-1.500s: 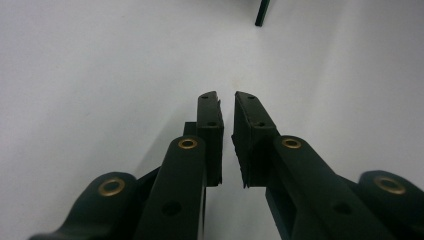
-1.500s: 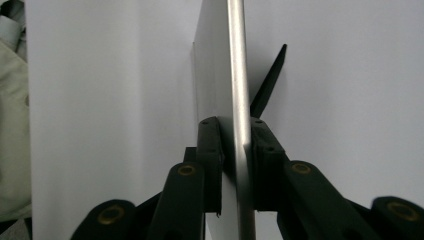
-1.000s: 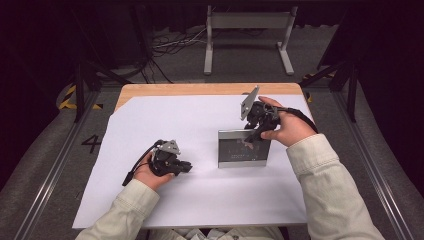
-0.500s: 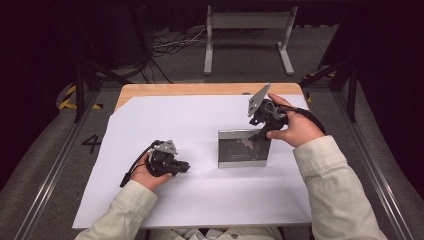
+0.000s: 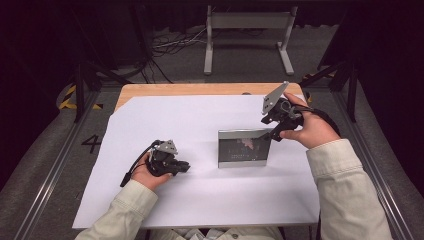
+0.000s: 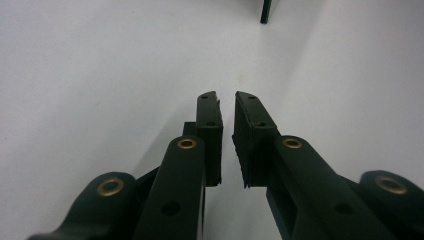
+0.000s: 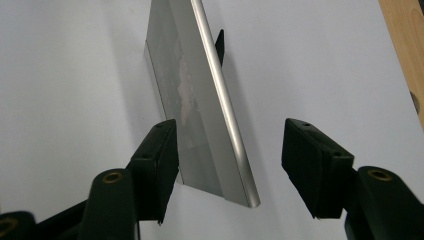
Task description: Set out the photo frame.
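Picture frame point(image 5: 244, 148) stands upright on the white tabletop point(image 5: 200, 200), near my right gripper point(image 7: 227, 165). Its fingers point(image 7: 159, 160) have just been opening; they sit wide on both sides of the frame's end, not pressing. My left gripper point(image 6: 227, 135) rests well apart, fingers nearly together, holding nothing.

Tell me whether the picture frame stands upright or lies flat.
Upright: the picture frame stands on its lower edge on the white sheet, its dark back stand propping it.
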A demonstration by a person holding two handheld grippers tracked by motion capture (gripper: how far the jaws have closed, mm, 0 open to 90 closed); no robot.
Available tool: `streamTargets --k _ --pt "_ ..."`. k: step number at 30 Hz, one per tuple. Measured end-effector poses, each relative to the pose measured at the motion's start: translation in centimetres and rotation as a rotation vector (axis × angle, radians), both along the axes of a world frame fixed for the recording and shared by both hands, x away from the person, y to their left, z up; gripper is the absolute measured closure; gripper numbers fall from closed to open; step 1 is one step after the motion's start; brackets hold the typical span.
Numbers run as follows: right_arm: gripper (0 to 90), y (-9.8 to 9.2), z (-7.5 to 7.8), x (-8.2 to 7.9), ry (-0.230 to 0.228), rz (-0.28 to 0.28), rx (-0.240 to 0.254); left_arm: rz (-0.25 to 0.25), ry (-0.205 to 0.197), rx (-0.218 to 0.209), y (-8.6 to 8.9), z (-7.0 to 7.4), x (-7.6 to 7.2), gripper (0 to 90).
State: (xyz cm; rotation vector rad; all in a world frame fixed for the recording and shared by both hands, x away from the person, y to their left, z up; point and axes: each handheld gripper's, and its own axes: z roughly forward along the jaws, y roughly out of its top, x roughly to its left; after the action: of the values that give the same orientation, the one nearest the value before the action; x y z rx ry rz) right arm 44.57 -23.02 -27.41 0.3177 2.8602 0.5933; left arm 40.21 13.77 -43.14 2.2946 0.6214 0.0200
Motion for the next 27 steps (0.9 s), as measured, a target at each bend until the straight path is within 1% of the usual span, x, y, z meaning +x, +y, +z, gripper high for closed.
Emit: streamTargets --k 4,7,9,13,24,27 --pt "40.4 -0.8 0.2 -0.3 -0.006 -0.012 0.008 0.0 0.005 -0.002 0.0 0.0 0.0 81.6" --pt "40.8 -1.2 0.3 -0.4 -0.008 -0.018 0.009 -0.001 0.001 -0.003 -0.1 0.0 0.1 81.6" --pt "40.9 -1.8 0.4 -0.6 -0.012 -0.027 0.017 -0.002 0.002 -0.003 0.0 0.0 0.1 81.5" --pt "41.0 -2.4 0.5 -0.7 -0.015 -0.033 0.019 0.009 0.003 -0.005 0.3 0.0 0.1 81.5" --pt "41.0 -4.8 0.5 -1.3 -0.019 -0.081 0.038 0.015 -0.008 -0.008 0.6 0.1 0.2 81.2" --pt "40.9 -5.6 0.4 -1.4 -0.02 -0.096 0.047 0.016 -0.006 -0.009 0.7 0.1 0.2 81.1"
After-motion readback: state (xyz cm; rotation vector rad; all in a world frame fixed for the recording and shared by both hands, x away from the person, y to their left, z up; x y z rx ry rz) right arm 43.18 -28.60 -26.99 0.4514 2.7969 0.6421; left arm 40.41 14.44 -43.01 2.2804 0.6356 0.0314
